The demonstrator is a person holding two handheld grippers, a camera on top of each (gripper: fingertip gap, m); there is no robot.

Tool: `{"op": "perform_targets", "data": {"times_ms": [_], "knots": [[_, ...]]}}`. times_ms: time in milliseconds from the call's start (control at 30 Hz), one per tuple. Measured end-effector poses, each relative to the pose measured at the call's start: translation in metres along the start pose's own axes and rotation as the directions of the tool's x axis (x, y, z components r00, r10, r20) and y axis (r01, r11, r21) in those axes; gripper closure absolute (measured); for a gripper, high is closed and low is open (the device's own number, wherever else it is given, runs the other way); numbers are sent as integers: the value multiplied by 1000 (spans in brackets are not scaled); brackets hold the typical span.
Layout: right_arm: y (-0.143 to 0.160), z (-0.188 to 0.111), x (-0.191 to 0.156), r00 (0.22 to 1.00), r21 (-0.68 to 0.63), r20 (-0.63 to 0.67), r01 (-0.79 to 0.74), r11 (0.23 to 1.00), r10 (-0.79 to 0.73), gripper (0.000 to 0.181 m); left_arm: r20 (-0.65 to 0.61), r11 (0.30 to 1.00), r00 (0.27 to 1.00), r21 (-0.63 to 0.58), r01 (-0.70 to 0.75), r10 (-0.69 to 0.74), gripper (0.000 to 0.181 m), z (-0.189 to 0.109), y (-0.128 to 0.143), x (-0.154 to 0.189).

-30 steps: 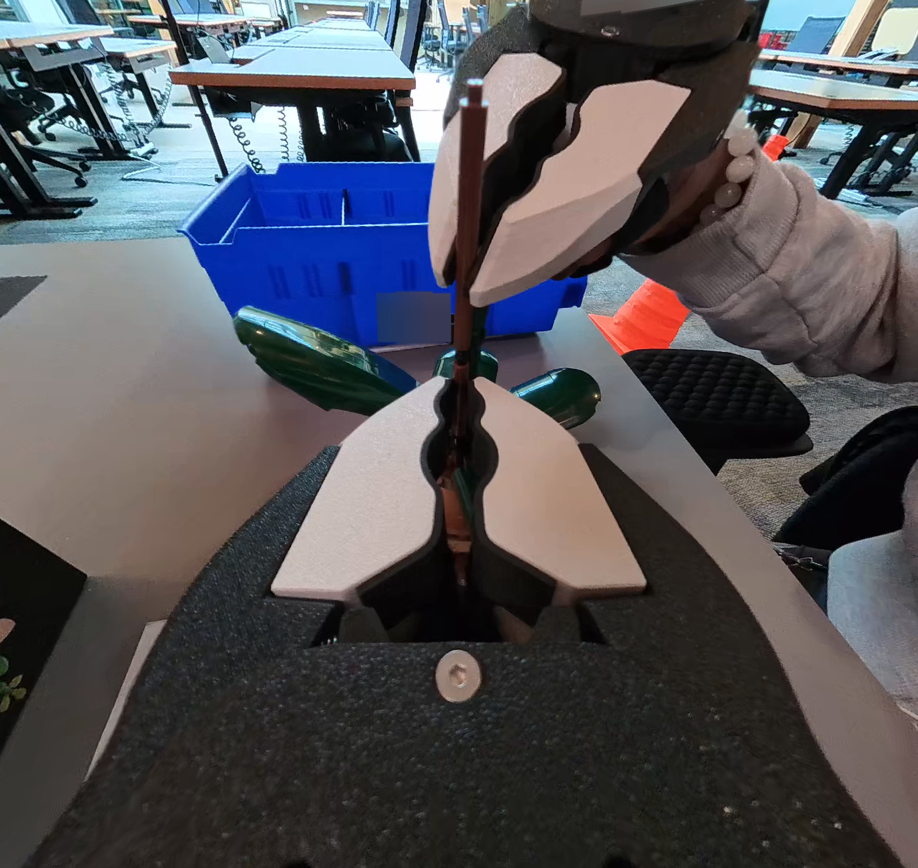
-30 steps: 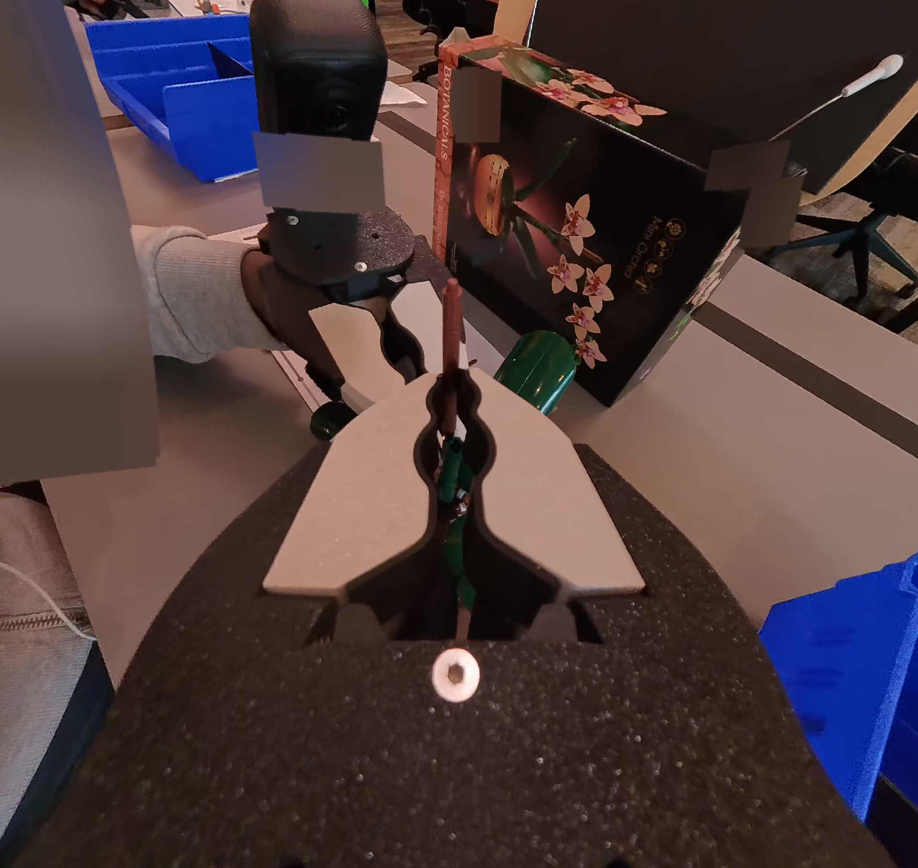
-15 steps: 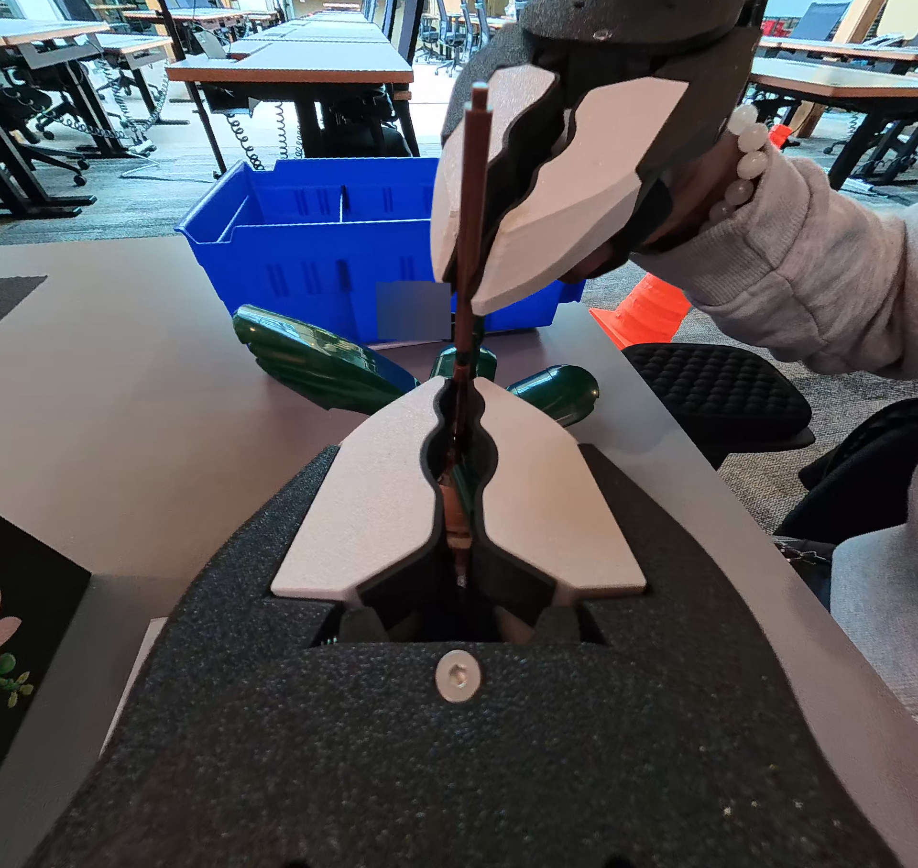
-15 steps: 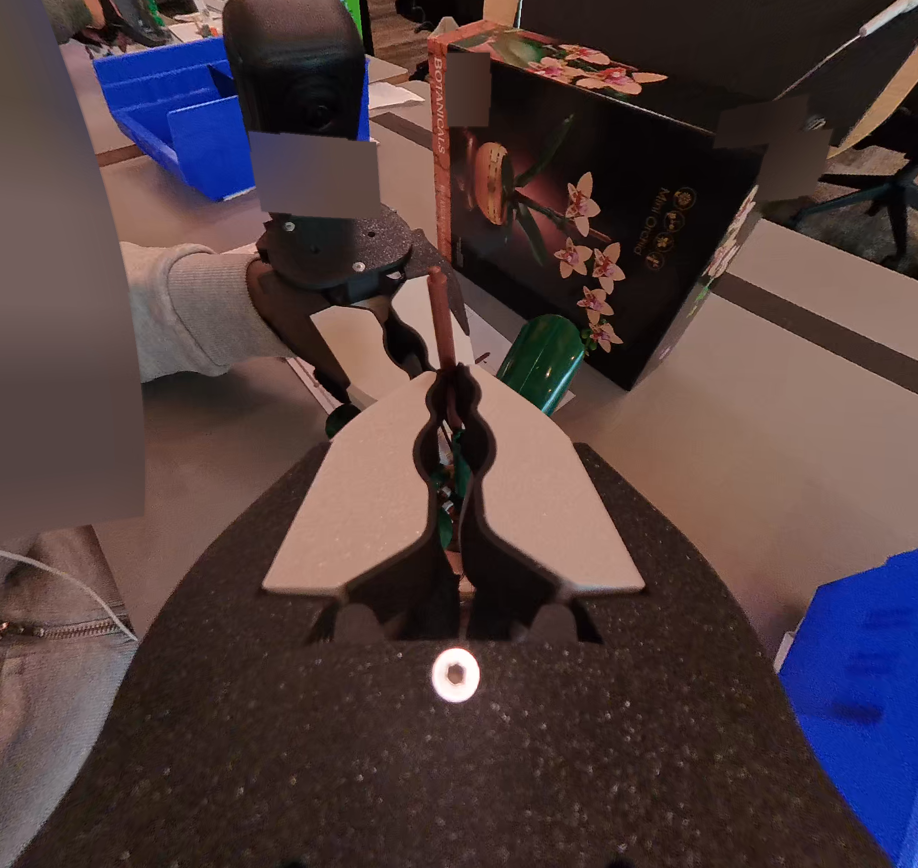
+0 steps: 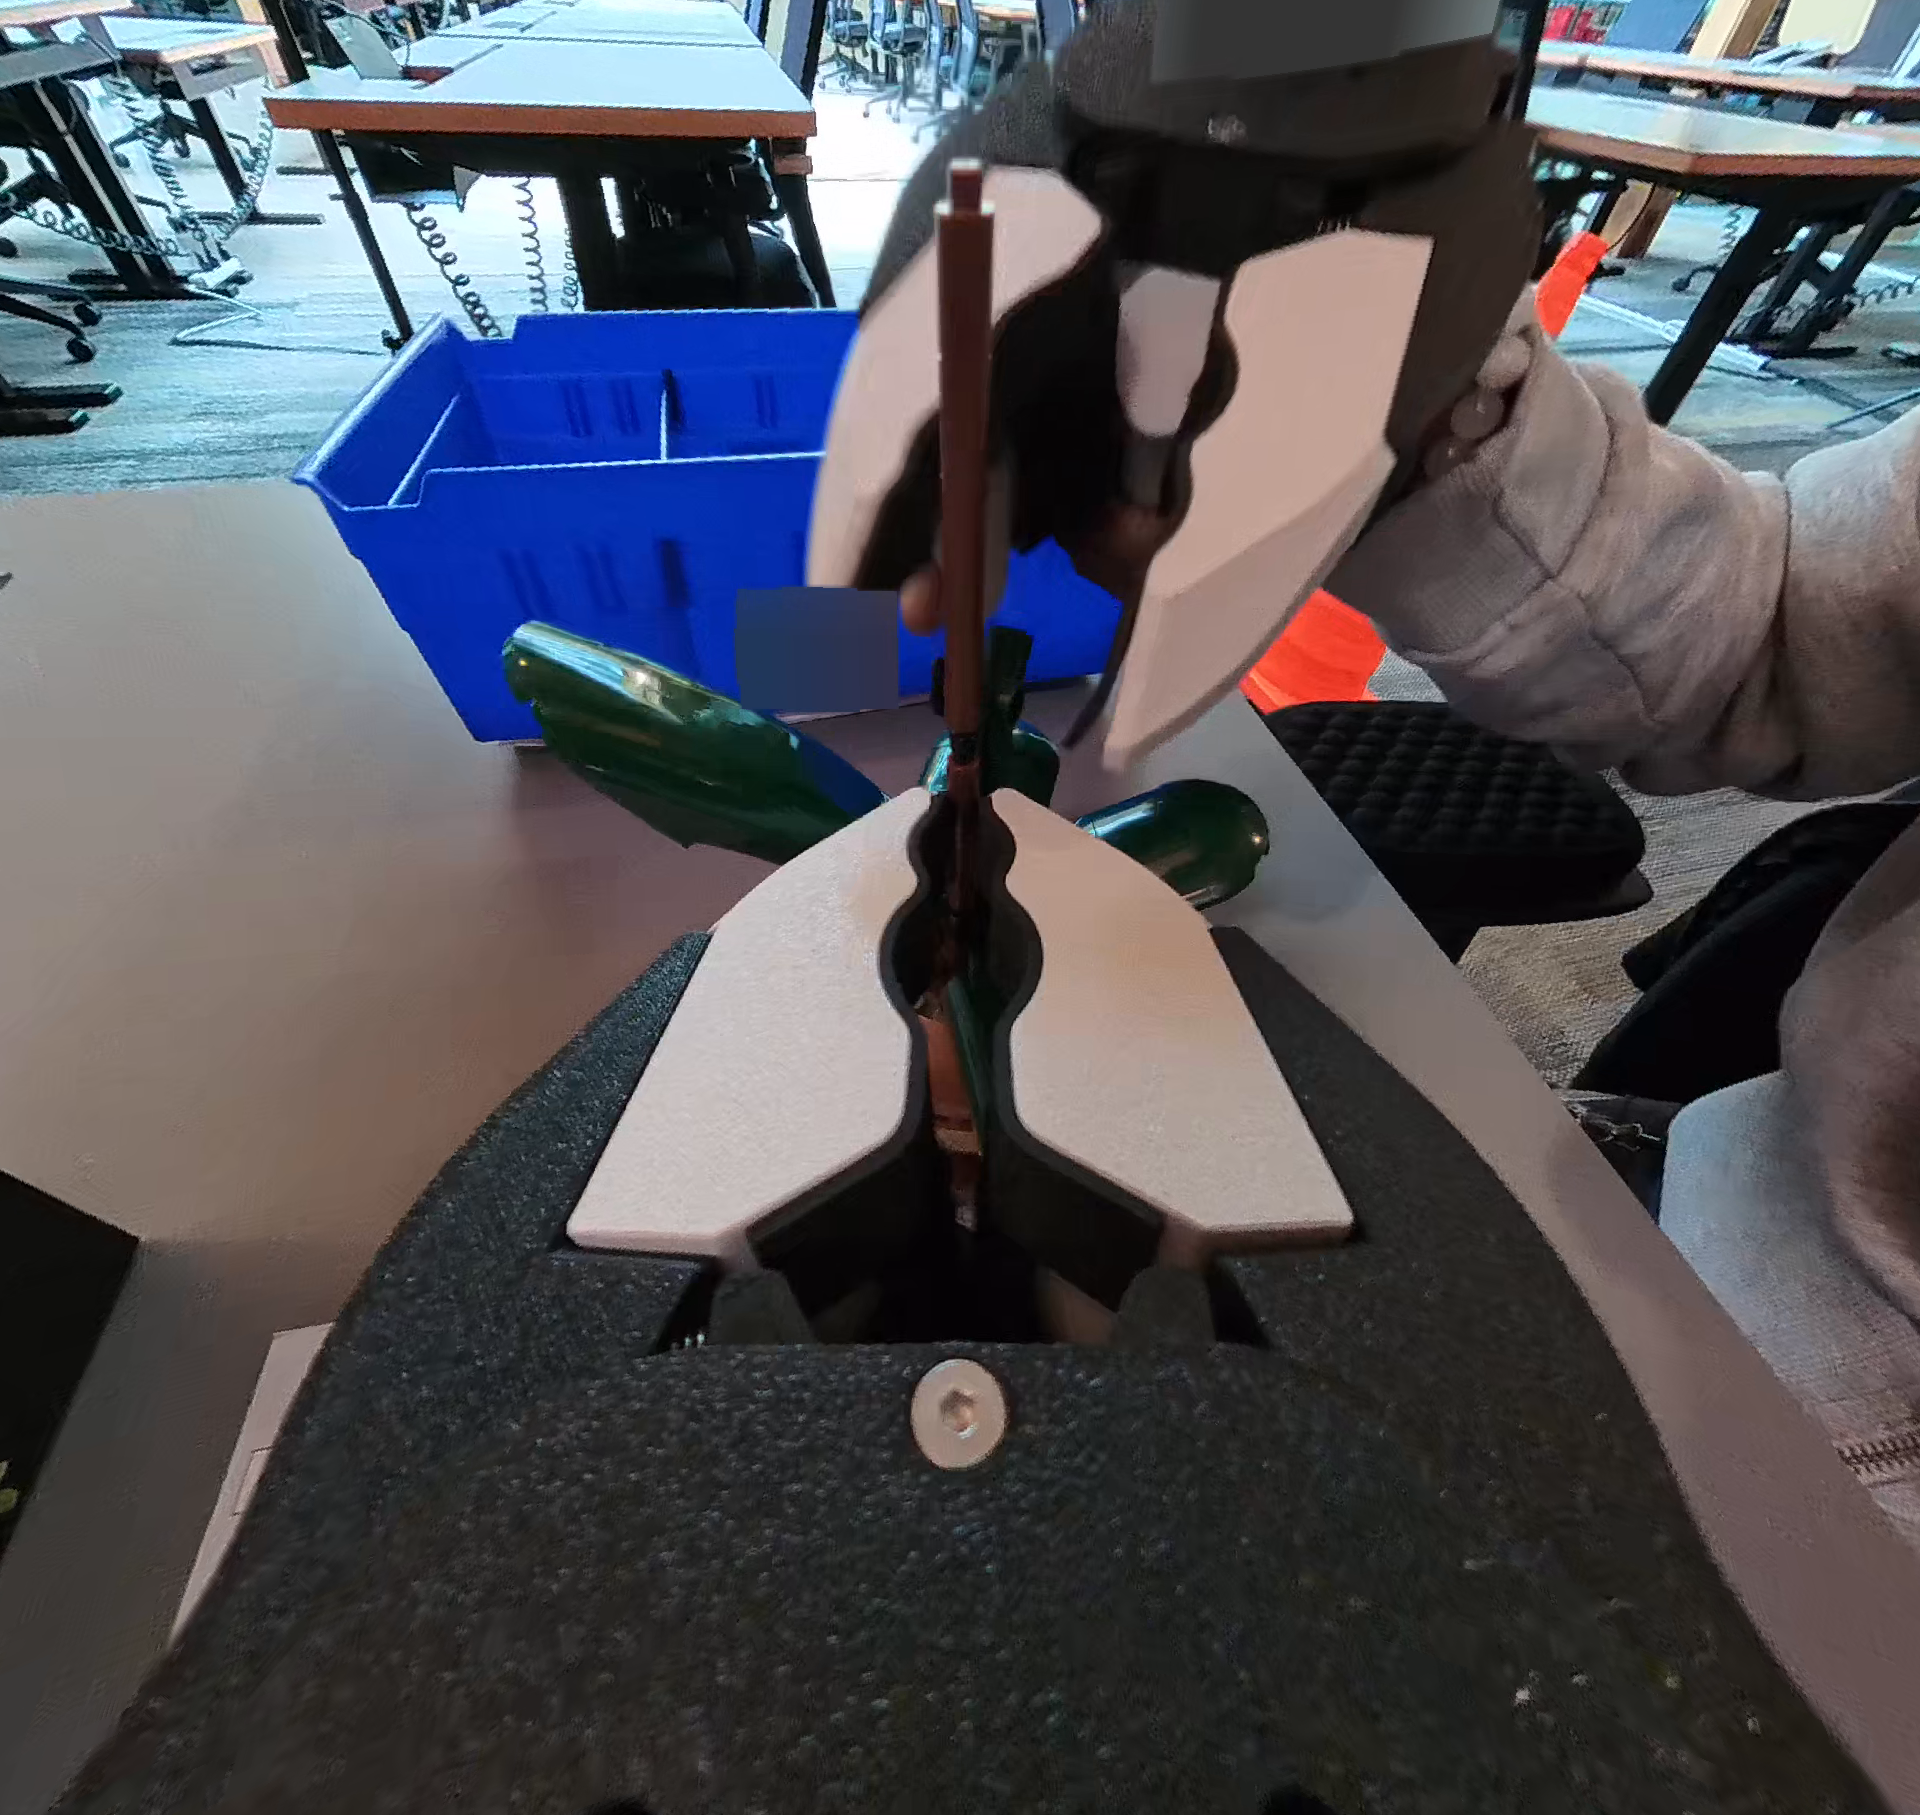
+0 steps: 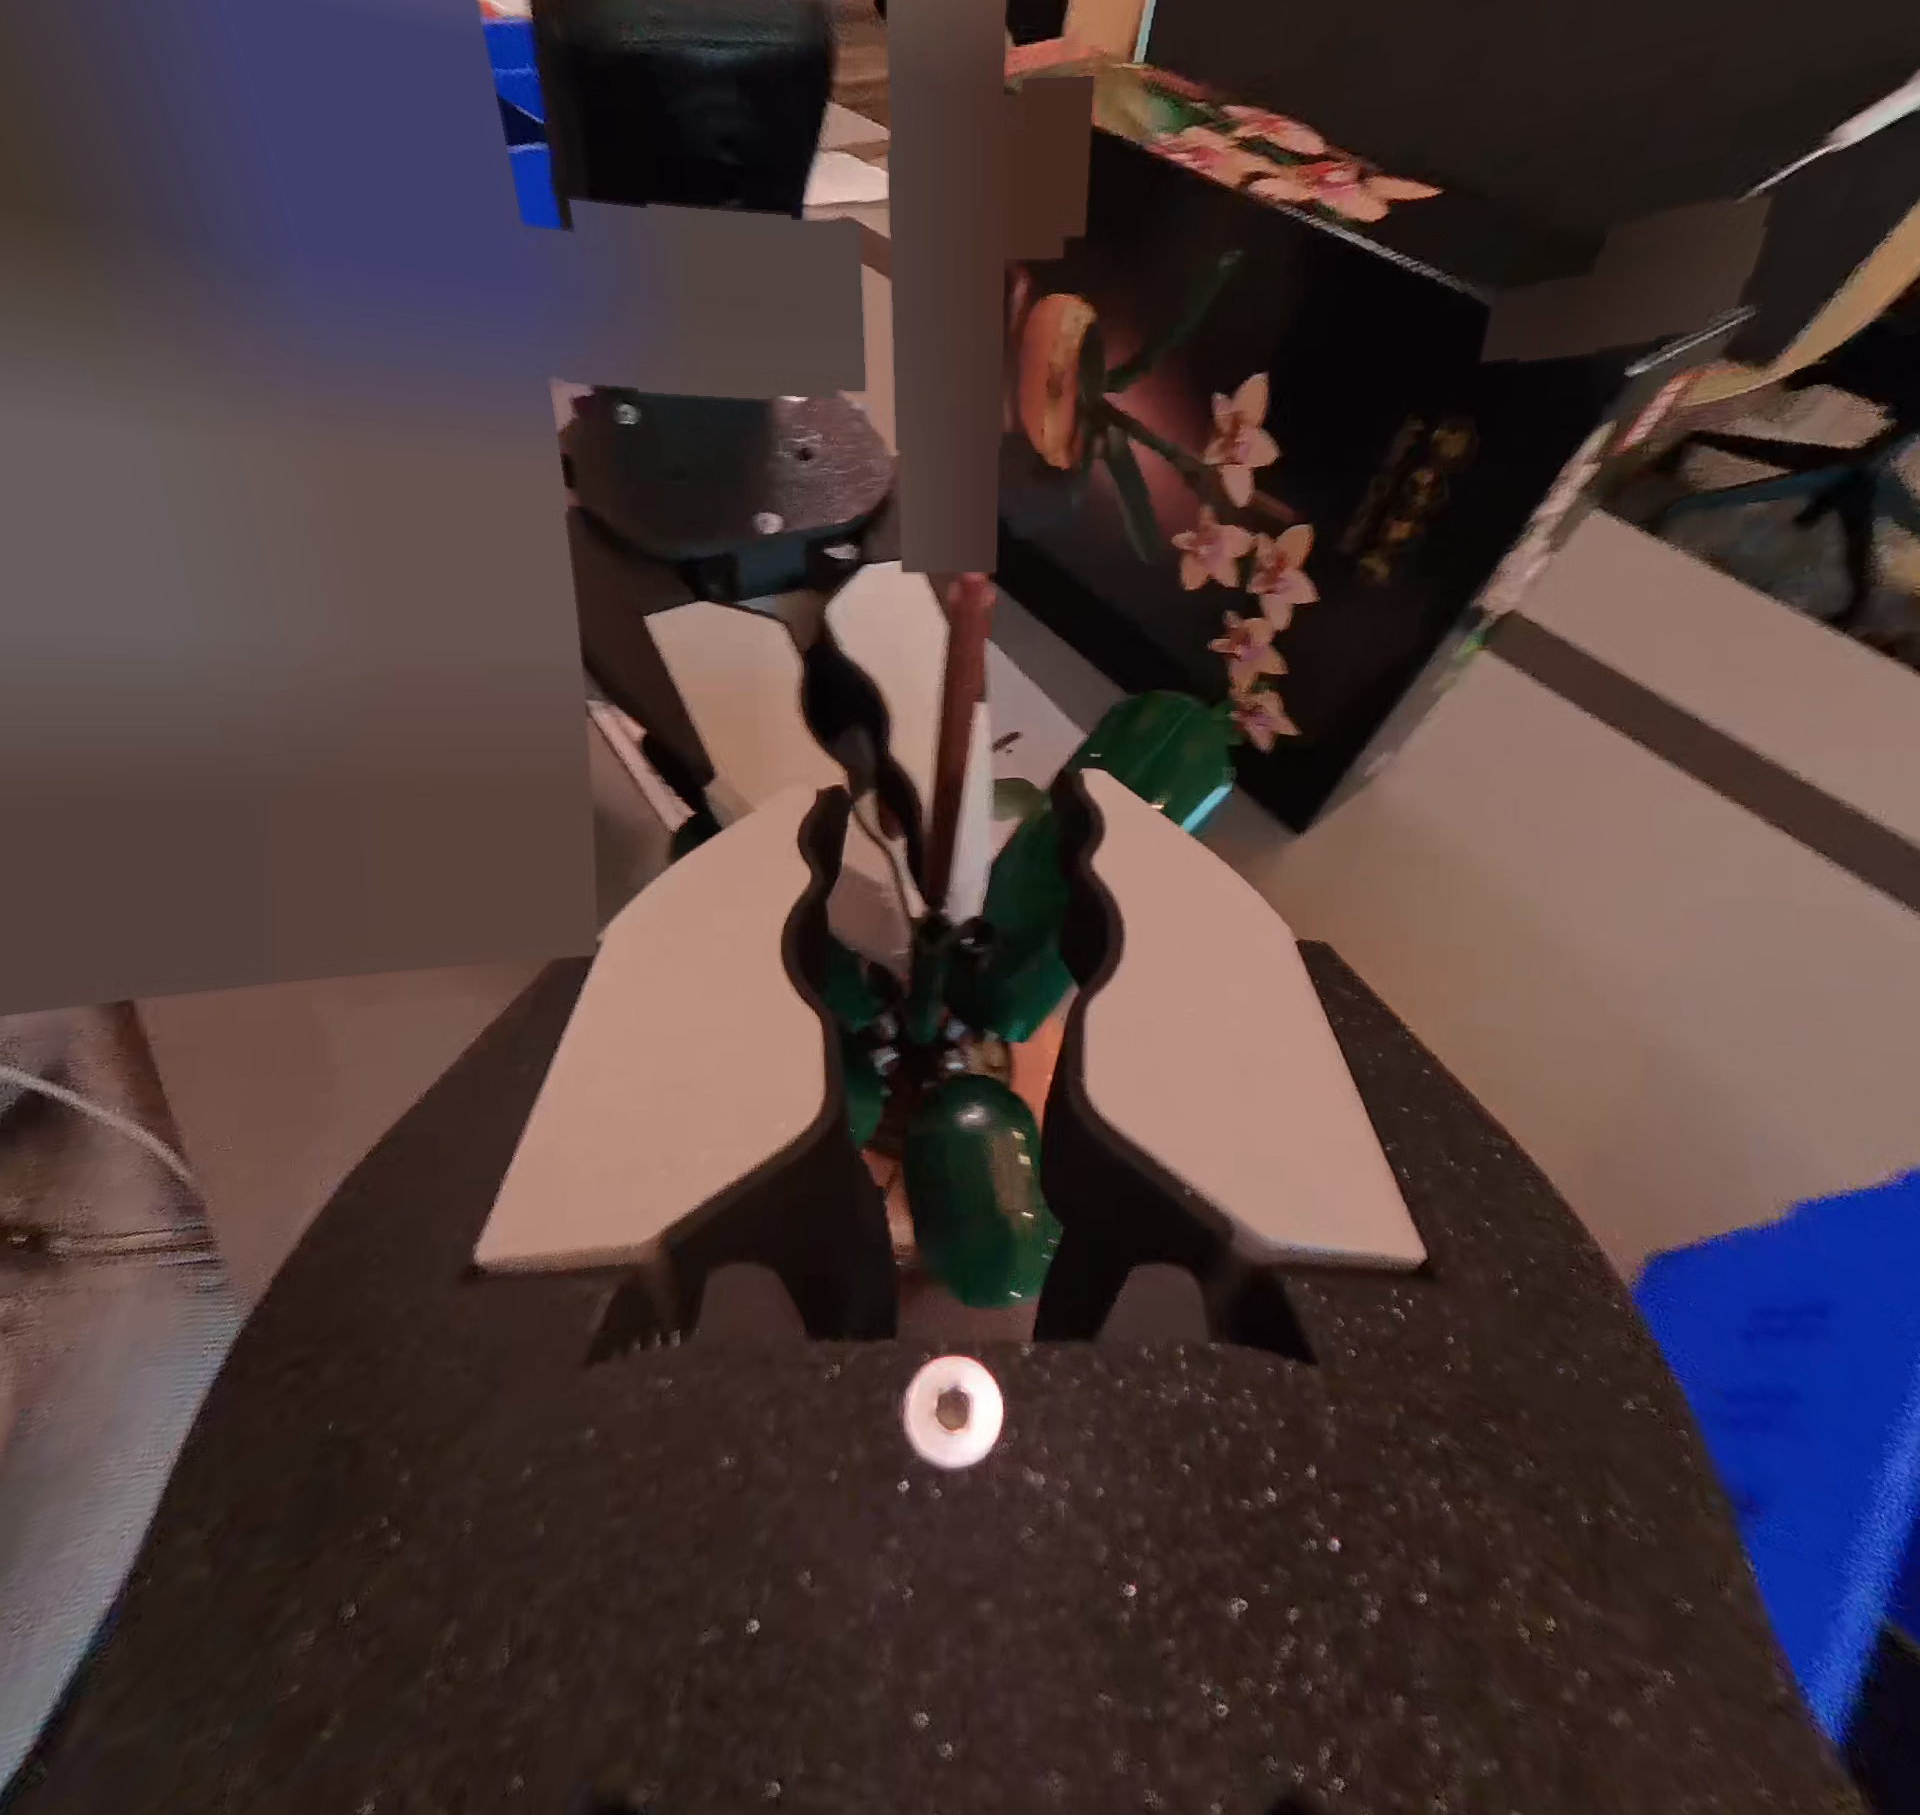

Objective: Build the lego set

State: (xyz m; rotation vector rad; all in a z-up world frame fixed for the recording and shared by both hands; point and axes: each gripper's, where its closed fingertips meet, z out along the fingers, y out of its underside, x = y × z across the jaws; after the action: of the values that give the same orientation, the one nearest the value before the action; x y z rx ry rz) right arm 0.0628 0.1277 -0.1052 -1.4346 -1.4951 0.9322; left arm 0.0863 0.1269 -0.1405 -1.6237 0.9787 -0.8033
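Observation:
A Lego plant stands on the table. It has a thin brown stem that rises upright from dark green leaves. My left gripper is shut on the lower part of the stem. My right gripper hangs open above and behind the plant, with one finger on each side of the stem and neither touching it. In the right wrist view the right gripper is open over the green leaves. The stem rises between its tips, and the left gripper is just beyond.
A blue divided bin stands behind the plant. The dark Lego box with flower pictures stands upright past it. An orange cone and a black chair armrest lie off the table's right edge. Another blue bin is at the lower right.
My right gripper was shut on the plant's stem and has now opened and let go. My left gripper keeps its hold and has hardly moved.

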Motion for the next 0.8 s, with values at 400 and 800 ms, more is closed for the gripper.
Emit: {"op": "perform_targets", "data": {"times_ms": [400,800], "knots": [[9,-7,-1,975,-359,162,199,912,-149,169,8,1000,1000,3,-3,3,177,0,0,1],[19,-4,-3,955,-624,245,286,727,-165,177,21,1000,1000,-14,-20,20,177,0,1,0]]}}
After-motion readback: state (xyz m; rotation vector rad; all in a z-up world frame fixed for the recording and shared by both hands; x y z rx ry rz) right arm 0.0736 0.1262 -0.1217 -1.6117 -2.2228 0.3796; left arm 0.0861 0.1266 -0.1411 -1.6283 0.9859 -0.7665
